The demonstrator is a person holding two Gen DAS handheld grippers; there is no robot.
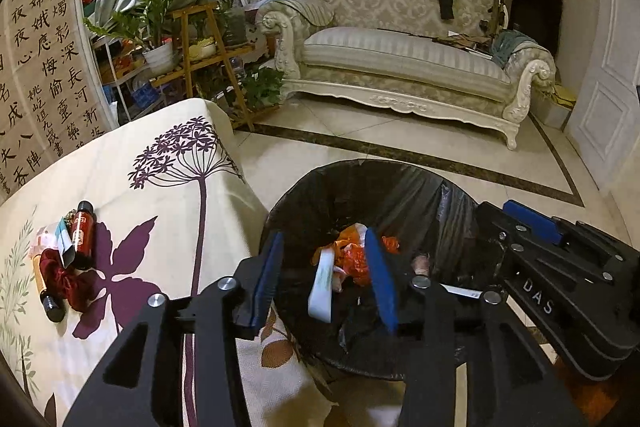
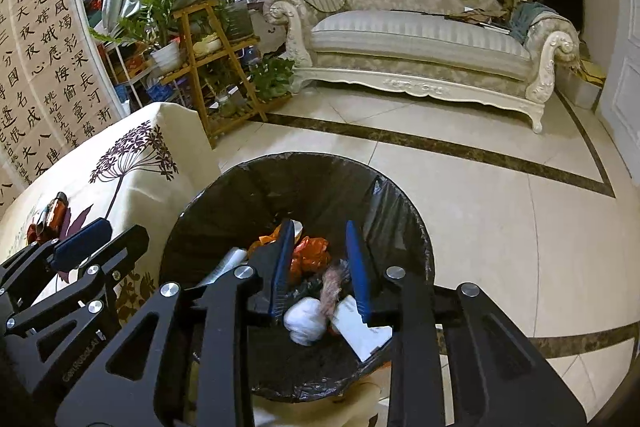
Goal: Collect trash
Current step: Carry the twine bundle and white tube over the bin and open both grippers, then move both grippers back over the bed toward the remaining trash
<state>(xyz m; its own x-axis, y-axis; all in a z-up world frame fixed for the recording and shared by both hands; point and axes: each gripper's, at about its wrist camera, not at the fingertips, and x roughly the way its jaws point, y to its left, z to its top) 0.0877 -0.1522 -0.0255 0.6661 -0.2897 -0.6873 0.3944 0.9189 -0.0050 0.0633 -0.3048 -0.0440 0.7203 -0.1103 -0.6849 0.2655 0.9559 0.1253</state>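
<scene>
The trash bin (image 1: 404, 173), lined with a black bag, stands on the floor beside the table. Both grippers hang over its mouth. My left gripper (image 1: 326, 279) is open; a white paper strip (image 1: 322, 287) shows loose in the gap, clear of both blue pads. My right gripper (image 2: 320, 267) is open too, above a blurred pinkish scrap (image 2: 332, 287), a white crumpled tissue (image 2: 304, 319) and a white card (image 2: 360, 333). An orange plastic wrapper (image 2: 310, 255) lies deeper in the bin (image 2: 280, 163). Each gripper shows in the other's view: the right gripper (image 1: 508, 231), the left gripper (image 2: 104, 243).
On the floral tablecloth (image 1: 160, 195) lie a red bottle (image 1: 82, 235), a dark red scrunchie (image 1: 60, 275) and a small tube. A wooden plant stand (image 1: 208, 59) and an ornate sofa (image 1: 400, 59) stand beyond the tiled floor (image 2: 500, 207).
</scene>
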